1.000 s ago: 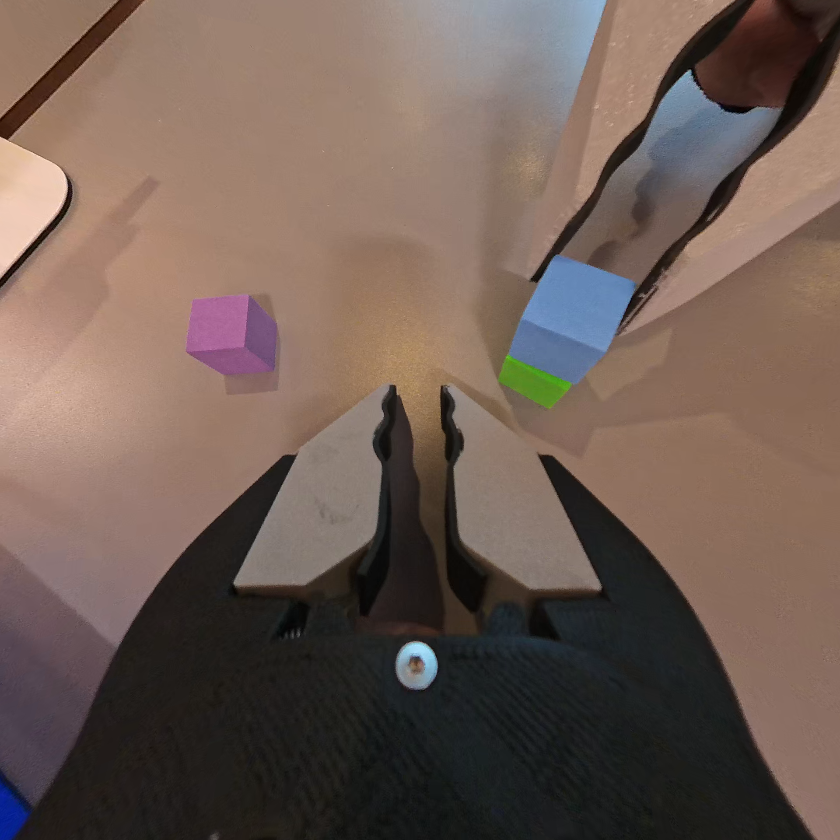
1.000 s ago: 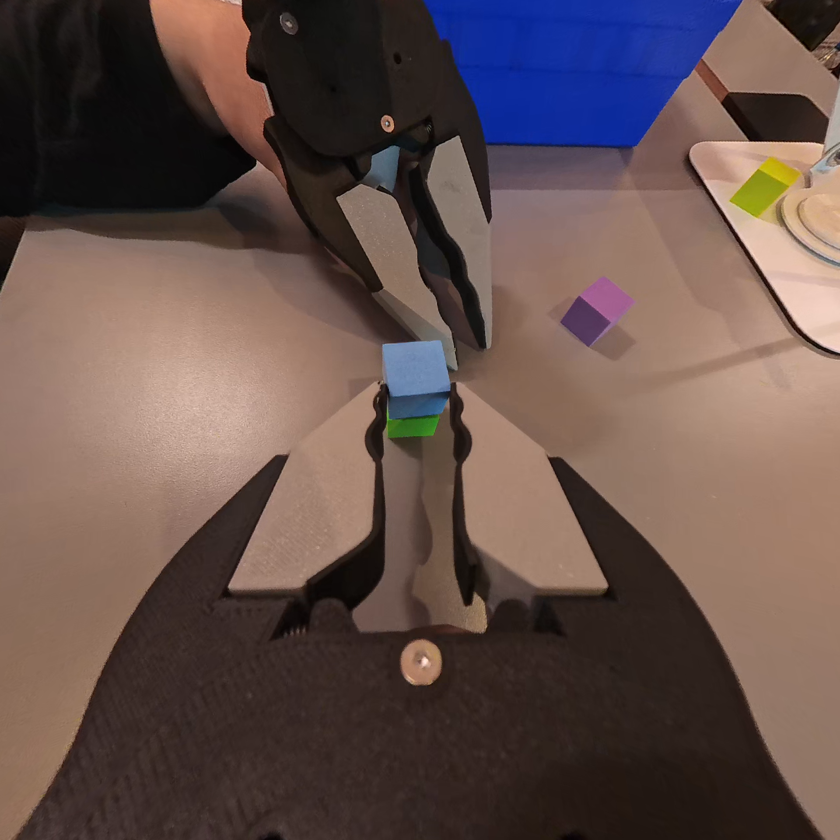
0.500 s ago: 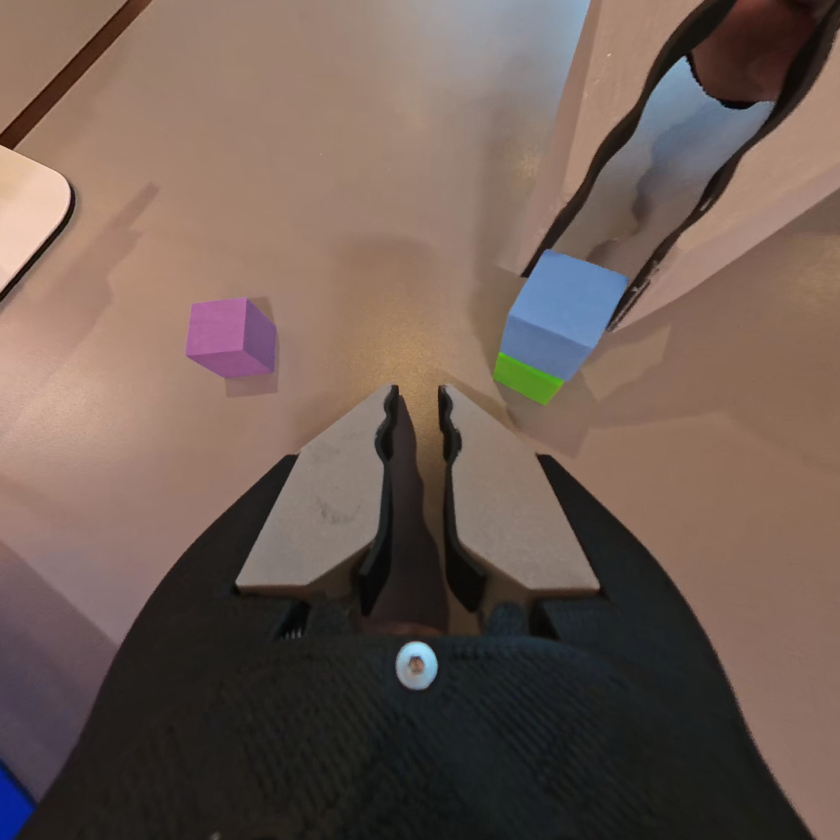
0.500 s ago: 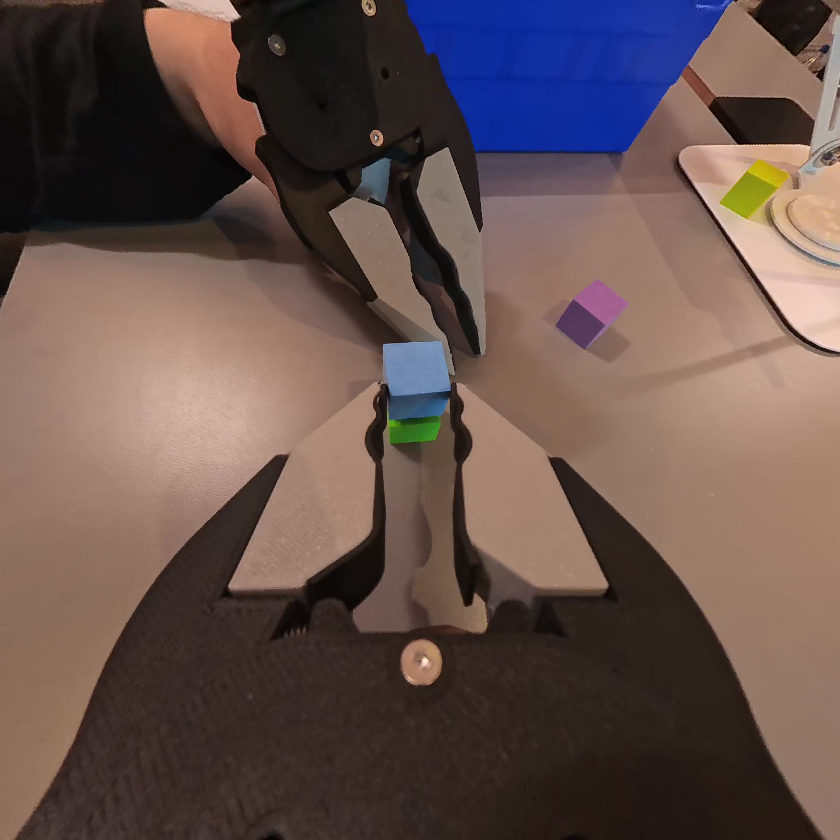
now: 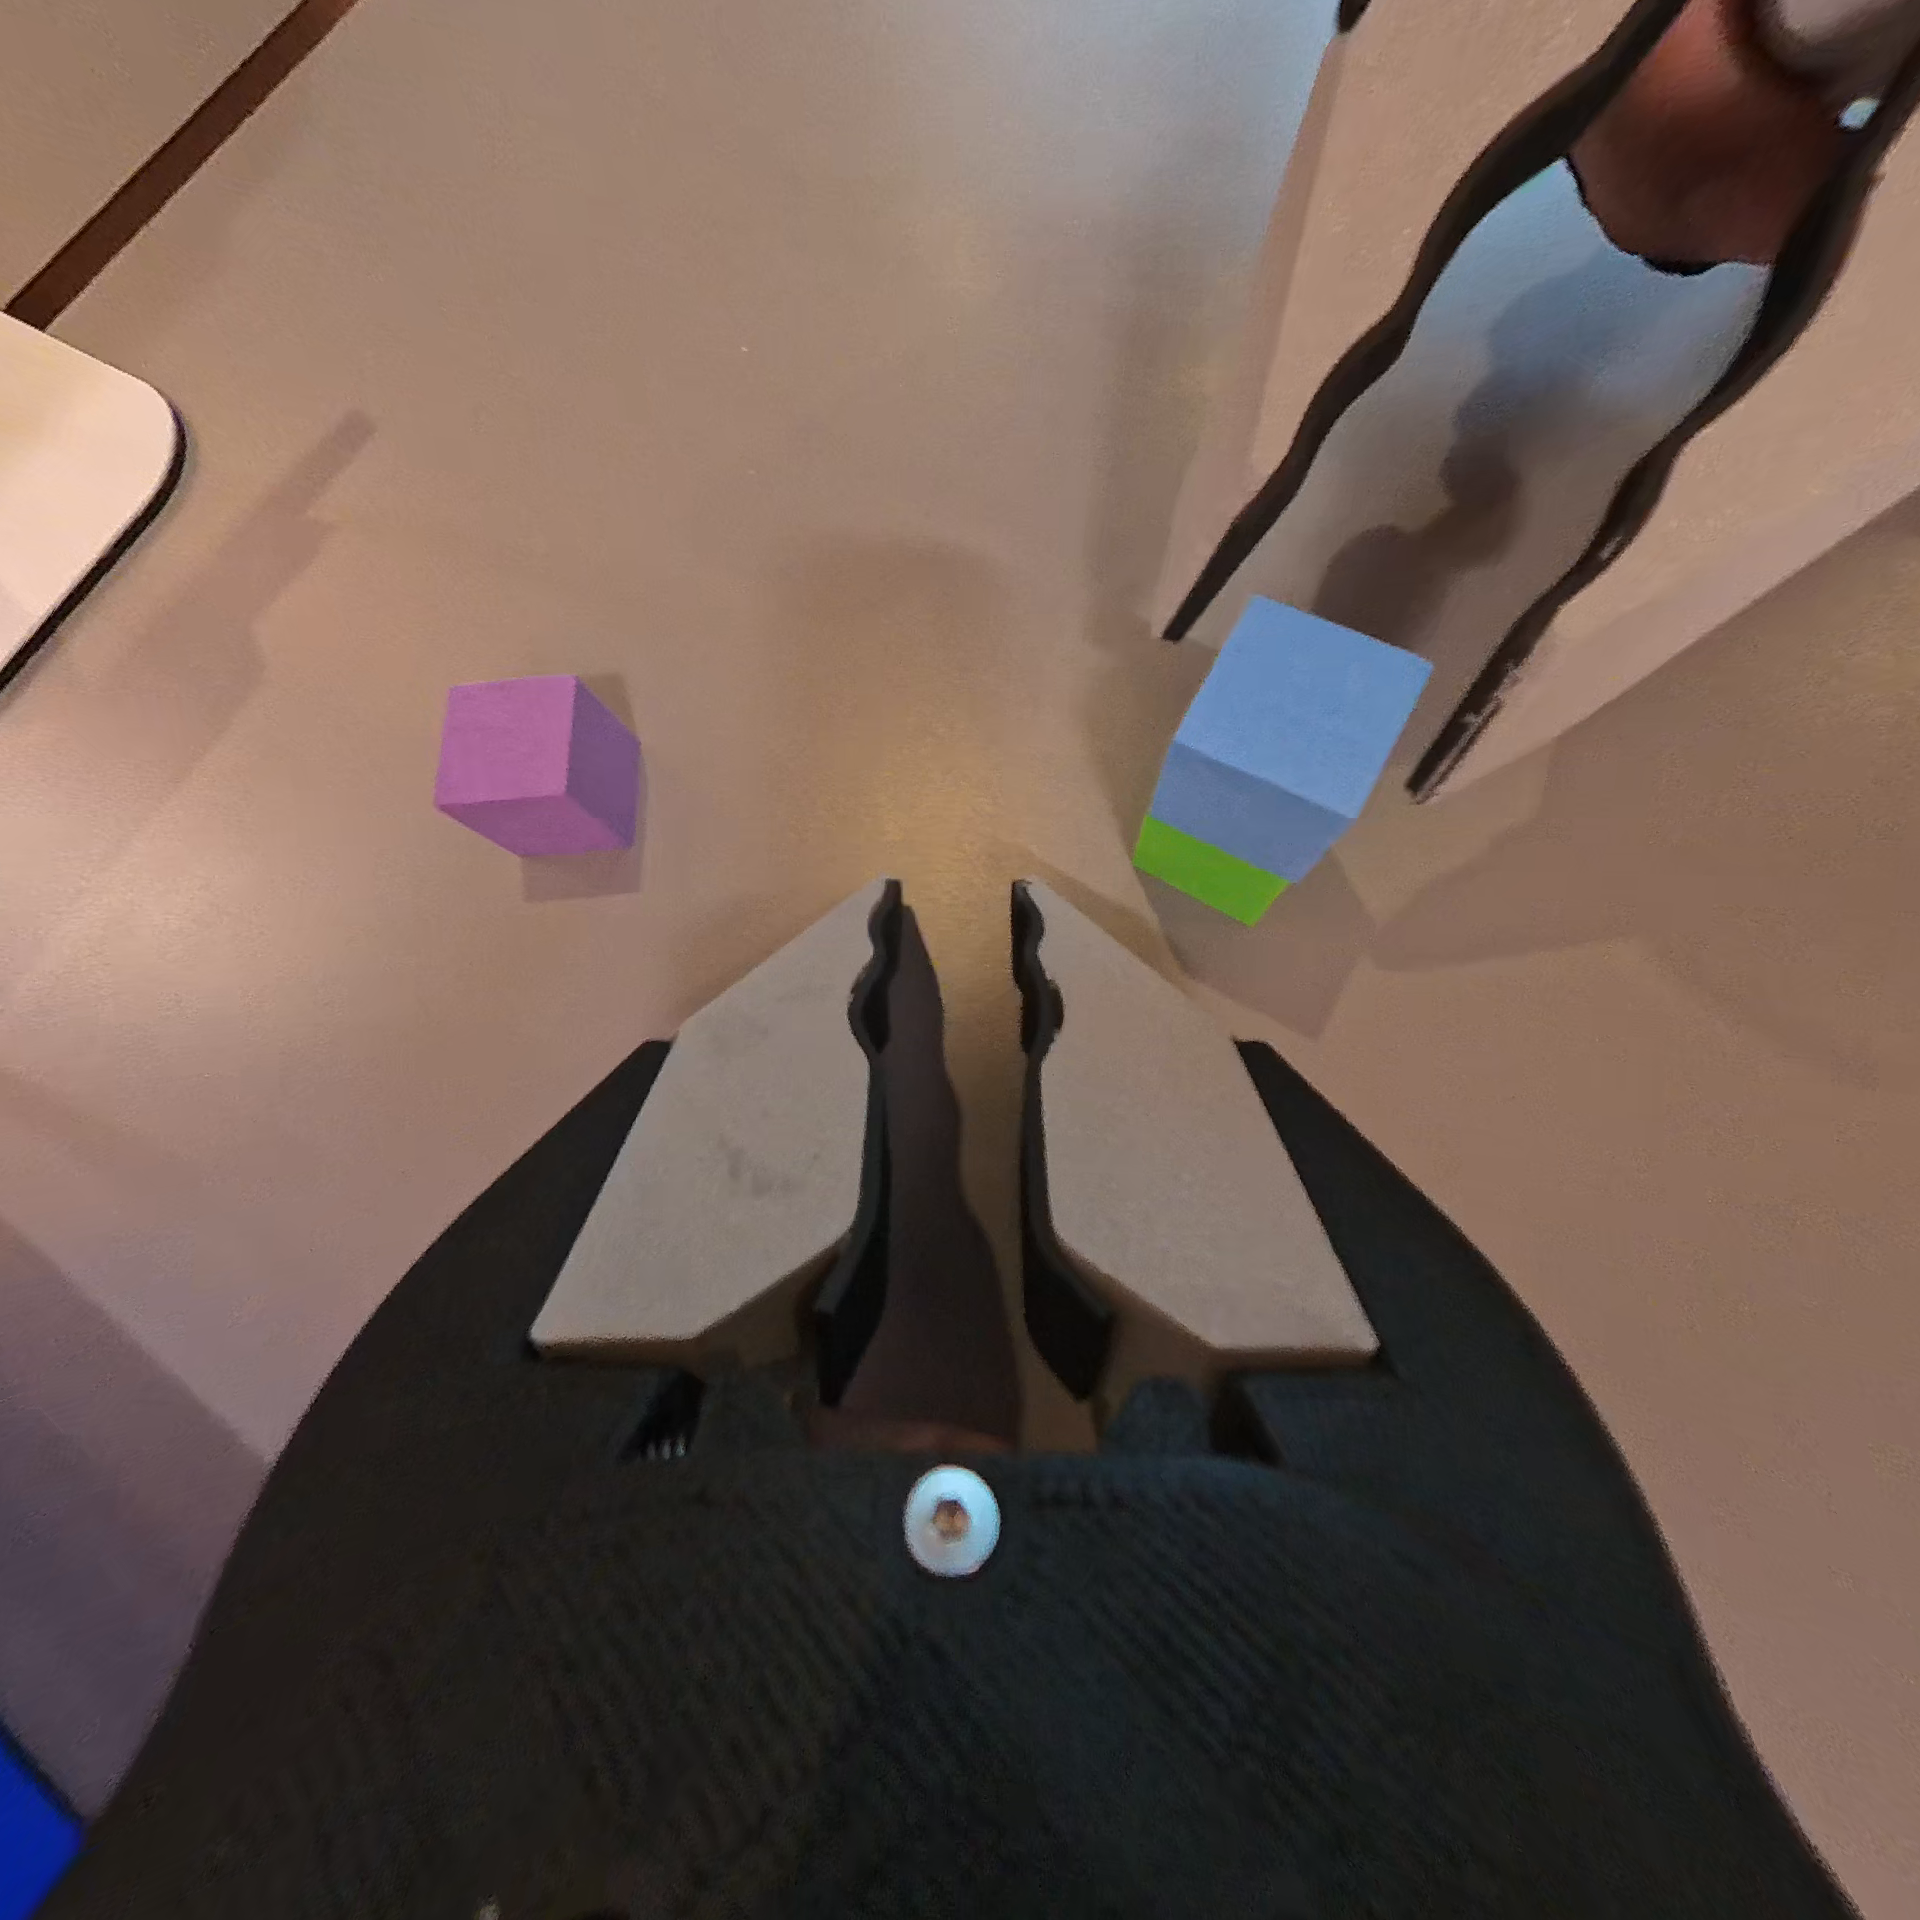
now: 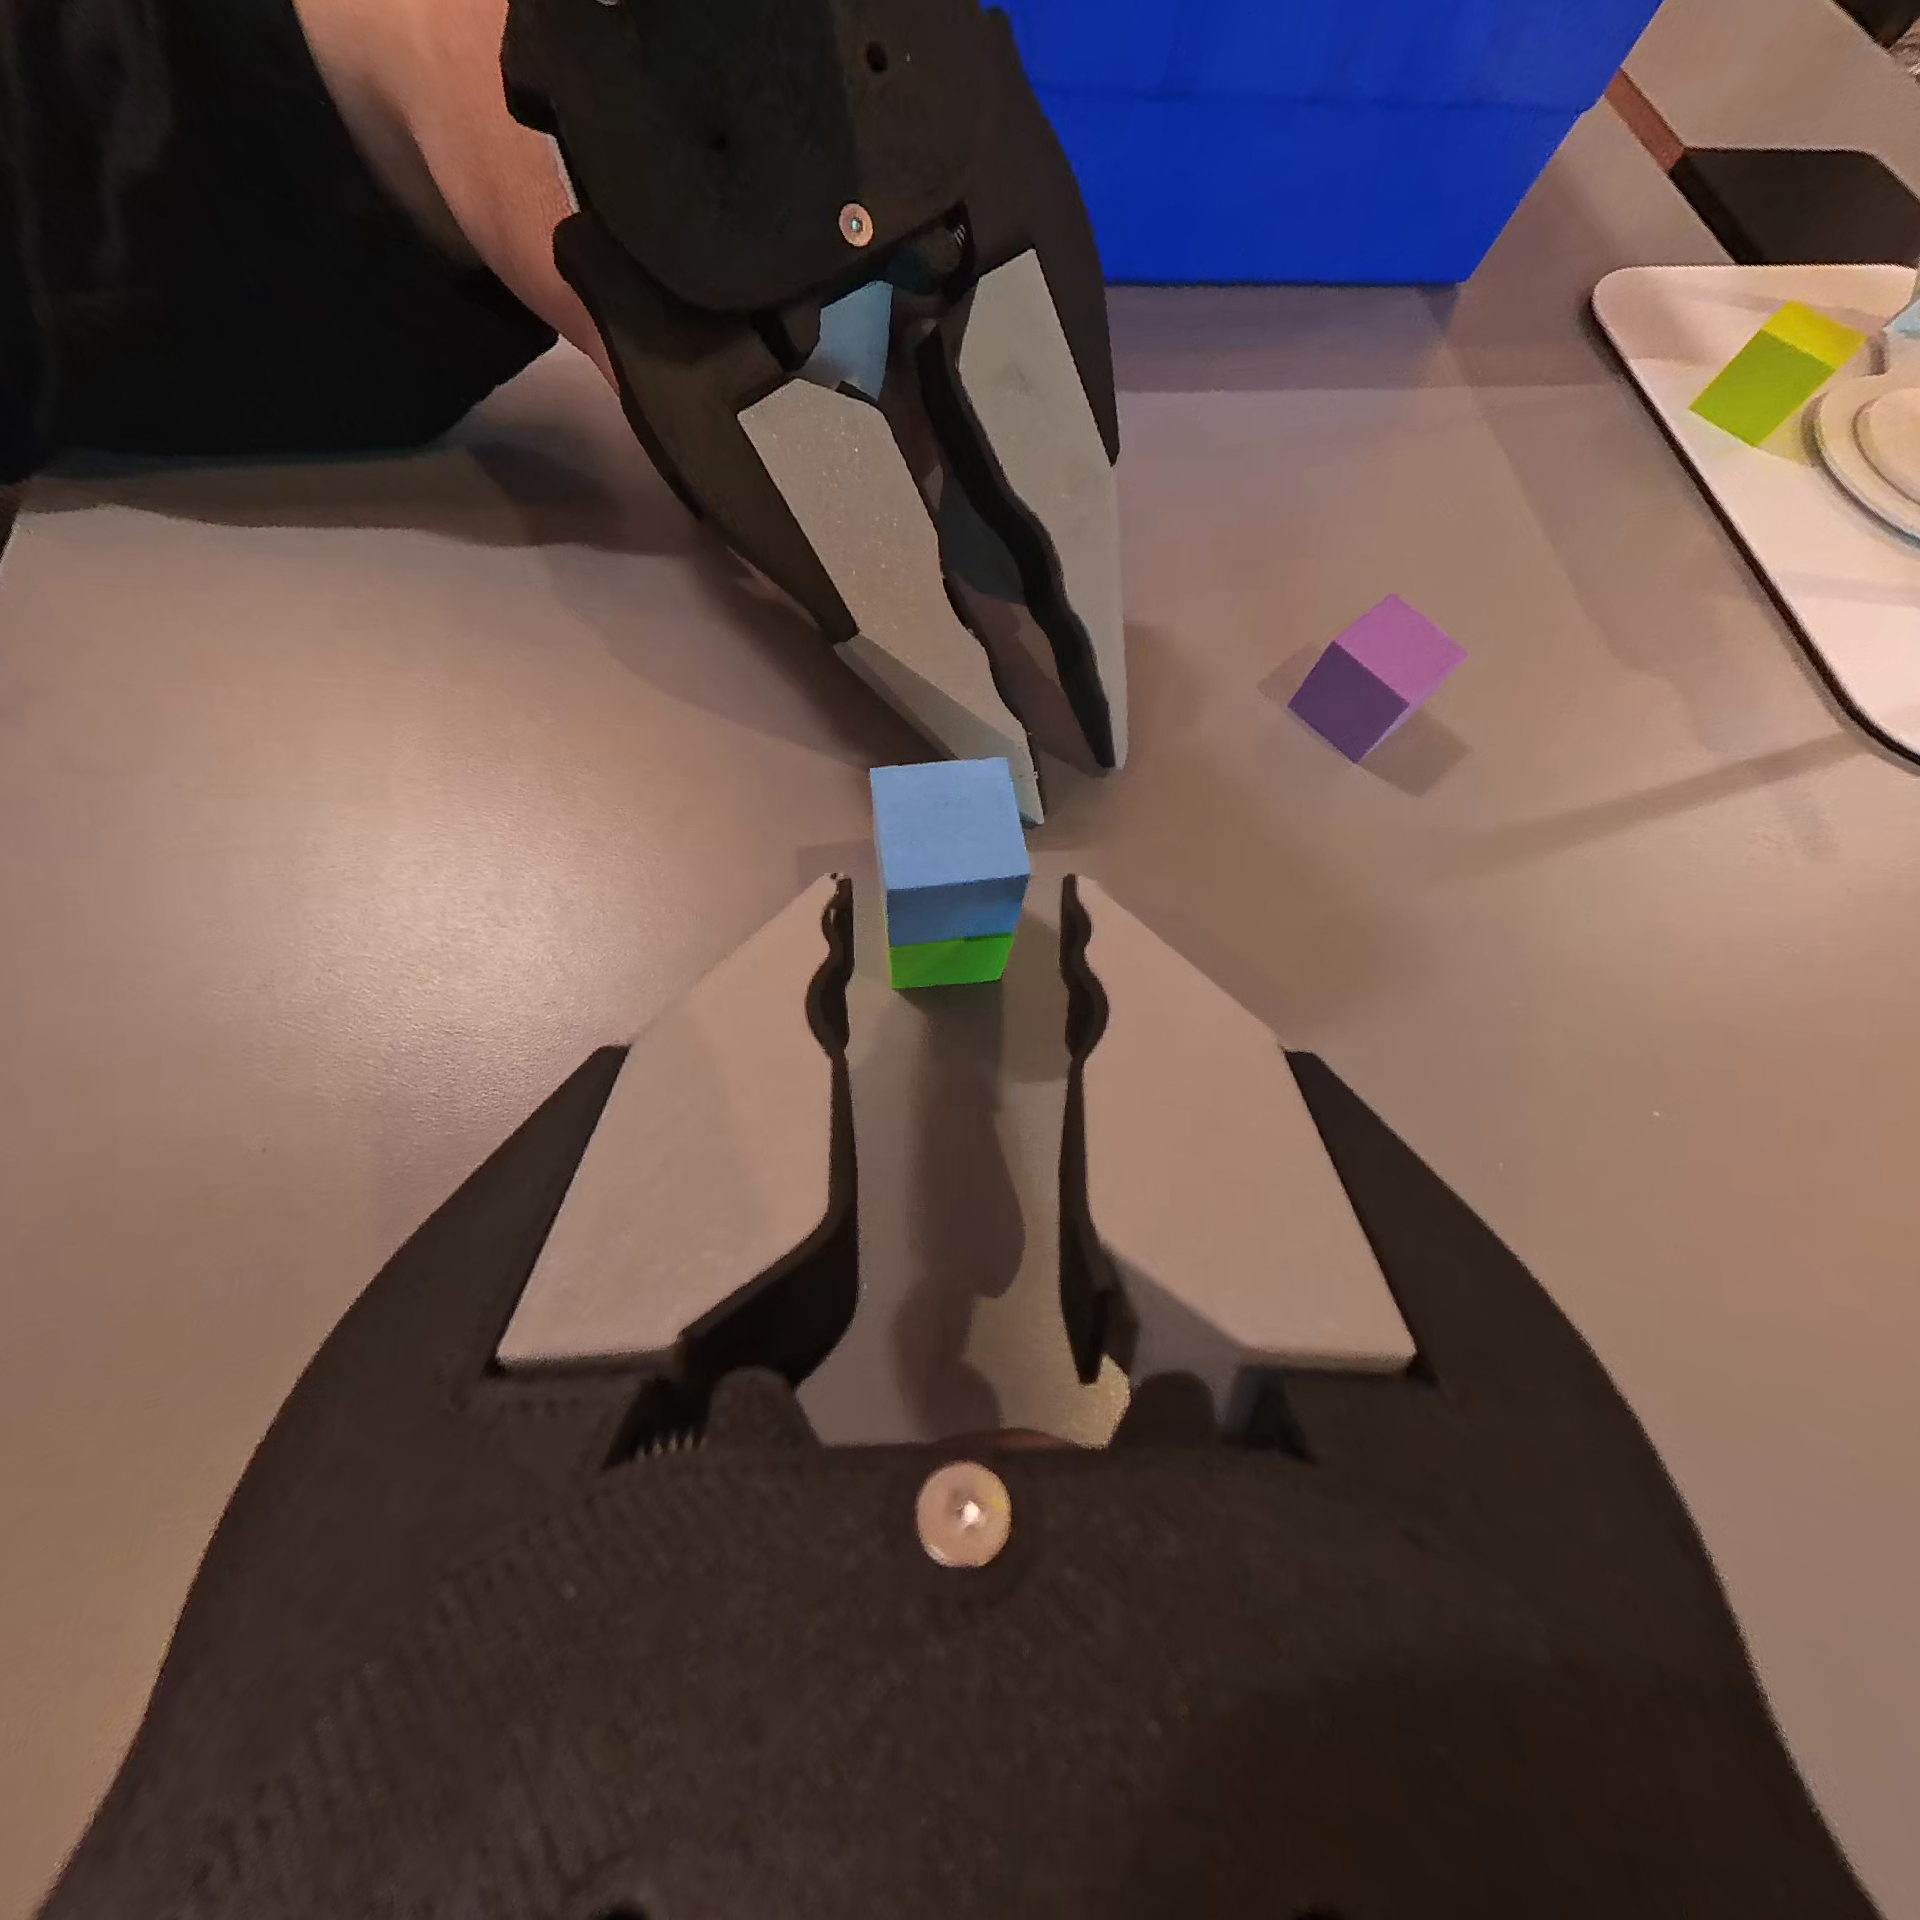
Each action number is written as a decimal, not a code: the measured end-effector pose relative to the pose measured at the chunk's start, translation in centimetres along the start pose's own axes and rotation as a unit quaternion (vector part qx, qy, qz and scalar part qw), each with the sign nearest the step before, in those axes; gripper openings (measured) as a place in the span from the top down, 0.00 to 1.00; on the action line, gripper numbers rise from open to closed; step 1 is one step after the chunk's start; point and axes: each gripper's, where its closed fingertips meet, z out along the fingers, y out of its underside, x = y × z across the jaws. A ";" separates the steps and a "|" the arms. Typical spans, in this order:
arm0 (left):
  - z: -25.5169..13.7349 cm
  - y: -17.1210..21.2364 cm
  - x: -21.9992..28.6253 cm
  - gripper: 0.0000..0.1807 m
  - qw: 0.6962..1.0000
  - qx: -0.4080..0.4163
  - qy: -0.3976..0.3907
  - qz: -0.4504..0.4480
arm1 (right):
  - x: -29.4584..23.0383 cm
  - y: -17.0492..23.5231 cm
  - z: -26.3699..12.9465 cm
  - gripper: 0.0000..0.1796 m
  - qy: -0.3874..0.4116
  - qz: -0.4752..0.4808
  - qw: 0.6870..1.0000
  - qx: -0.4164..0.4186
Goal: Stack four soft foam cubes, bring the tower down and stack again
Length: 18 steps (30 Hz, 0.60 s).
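Two-cube stack on a grey table (image 6: 312,935). A blue cube (image 6: 948,847) sits on a green cube (image 6: 948,958), edges roughly aligned; the blue cube's top face shows in both views (image 5: 1304,707), with only a strip of the green cube (image 5: 1210,878) seen below it.

Right gripper (image 6: 951,894): its fingers stand apart, one to each side of the stack, with a gap between each fingertip and the blue cube; nothing is gripped. In the left wrist view it enters from the upper right (image 5: 1299,717), the stack at its tips.

Left gripper (image 5: 954,896): fingers spread a little, a narrow gap between the tips, nothing between them. In the right wrist view it slants down from the upper left (image 6: 1070,774), its tips at the table just behind and to the right of the stack. A person's sleeve (image 6: 156,260) lies at far left behind it.

A purple cube (image 6: 1371,675) lies alone on the table, well to the right of the stack in the right wrist view and to the left of the left gripper in the left wrist view (image 5: 535,764). A yellow-green cube (image 6: 1777,384) lies on a white tray (image 6: 1683,343) at far right, beside a round white object that the frame edge cuts off. A blue bin (image 6: 1299,135) stands at the far edge of the table.
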 end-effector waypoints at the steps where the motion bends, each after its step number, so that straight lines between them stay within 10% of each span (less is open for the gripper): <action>1: 0.0 0.0 -0.2 0.88 1.000 0.000 -0.003 -0.004 | 0.0 -0.1 -0.1 0.79 -0.002 0.001 1.000 0.005; 18: 1.4 -0.1 -6.9 0.65 0.991 -0.009 -0.065 -0.113 | 2.0 -2.1 -2.6 0.78 -0.004 0.060 0.994 0.095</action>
